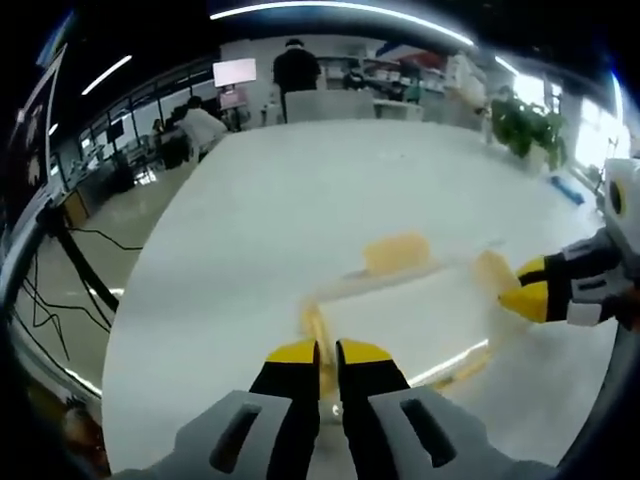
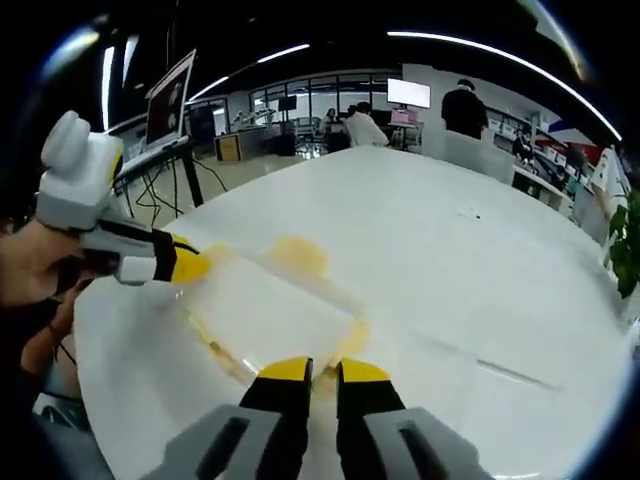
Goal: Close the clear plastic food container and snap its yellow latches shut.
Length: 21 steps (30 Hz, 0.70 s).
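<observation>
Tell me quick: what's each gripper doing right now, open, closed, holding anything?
Left gripper: jaws nearly together at a yellow latch of the container; grip can't be confirmed.
Right gripper: same, jaws close together at a corner latch; cannot tell.

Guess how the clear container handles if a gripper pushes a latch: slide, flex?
The clear container looks empty and thin-walled, so probably light. On the smooth white table it would likely slide unless braced. The left gripper and right gripper sit at opposite ends, which should pin it.
</observation>
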Each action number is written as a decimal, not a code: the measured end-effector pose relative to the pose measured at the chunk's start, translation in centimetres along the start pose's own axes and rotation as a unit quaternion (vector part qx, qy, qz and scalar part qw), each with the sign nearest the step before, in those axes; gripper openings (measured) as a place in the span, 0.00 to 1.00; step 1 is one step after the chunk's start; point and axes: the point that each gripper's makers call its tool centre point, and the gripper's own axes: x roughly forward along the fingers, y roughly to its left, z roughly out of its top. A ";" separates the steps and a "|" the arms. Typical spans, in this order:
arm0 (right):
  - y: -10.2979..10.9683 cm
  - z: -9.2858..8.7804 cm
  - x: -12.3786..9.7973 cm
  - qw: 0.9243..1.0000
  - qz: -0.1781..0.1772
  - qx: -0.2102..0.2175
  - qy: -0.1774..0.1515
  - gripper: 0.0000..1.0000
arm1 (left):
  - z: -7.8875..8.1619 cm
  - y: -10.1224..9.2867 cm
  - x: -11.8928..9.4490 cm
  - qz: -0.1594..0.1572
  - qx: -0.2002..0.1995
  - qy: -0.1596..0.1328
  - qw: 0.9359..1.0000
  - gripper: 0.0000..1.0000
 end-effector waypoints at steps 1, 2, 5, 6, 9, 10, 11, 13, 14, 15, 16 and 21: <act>0.0 0.0 0.0 1.000 0.000 0.001 0.000 0.05 | 0.0 0.0 0.0 0.000 0.001 0.000 1.000 0.03; 0.0 0.0 0.0 1.000 0.000 0.003 0.000 0.05 | 0.0 0.0 -0.1 -0.001 0.001 0.001 1.000 0.03; -0.2 0.0 -0.2 1.000 -0.001 0.006 0.000 0.05 | 0.0 -0.1 -0.2 -0.005 -0.002 0.002 1.000 0.03; -0.2 0.0 -0.3 1.000 0.000 0.007 -0.002 0.05 | 0.1 -0.2 -0.3 -0.005 -0.002 0.002 1.000 0.03; -0.2 0.3 -0.6 1.000 -0.001 0.010 -0.004 0.04 | 0.5 -0.2 -0.7 -0.005 -0.005 -0.001 1.000 0.03; -0.2 0.6 -0.7 1.000 -0.001 0.011 -0.008 0.04 | 0.6 -0.2 -0.9 -0.004 -0.005 -0.002 1.000 0.03; -0.2 0.7 -0.8 1.000 -0.001 0.011 -0.010 0.04 | 0.8 -0.1 -1.0 -0.003 -0.006 -0.004 1.000 0.03; -0.2 1.1 -1.0 1.000 -0.001 0.011 -0.014 0.04 | 1.1 0.0 -1.4 -0.001 -0.010 -0.008 1.000 0.03; -0.2 1.3 -1.2 1.000 -0.001 0.012 -0.016 0.04 | 1.3 0.0 -1.6 -0.001 -0.013 -0.012 1.000 0.03; -0.2 1.4 -1.3 1.000 -0.001 0.014 -0.017 0.04 | 1.5 0.0 -1.8 -0.001 -0.015 -0.014 1.000 0.03; -0.2 1.5 -1.4 1.000 0.000 0.015 -0.018 0.04 | 1.6 0.0 -1.9 0.000 -0.018 -0.016 1.000 0.03; 0.0 2.2 -2.3 0.999 0.002 0.018 -0.029 0.04 | 2.2 -0.1 -2.9 0.003 -0.018 -0.022 1.000 0.03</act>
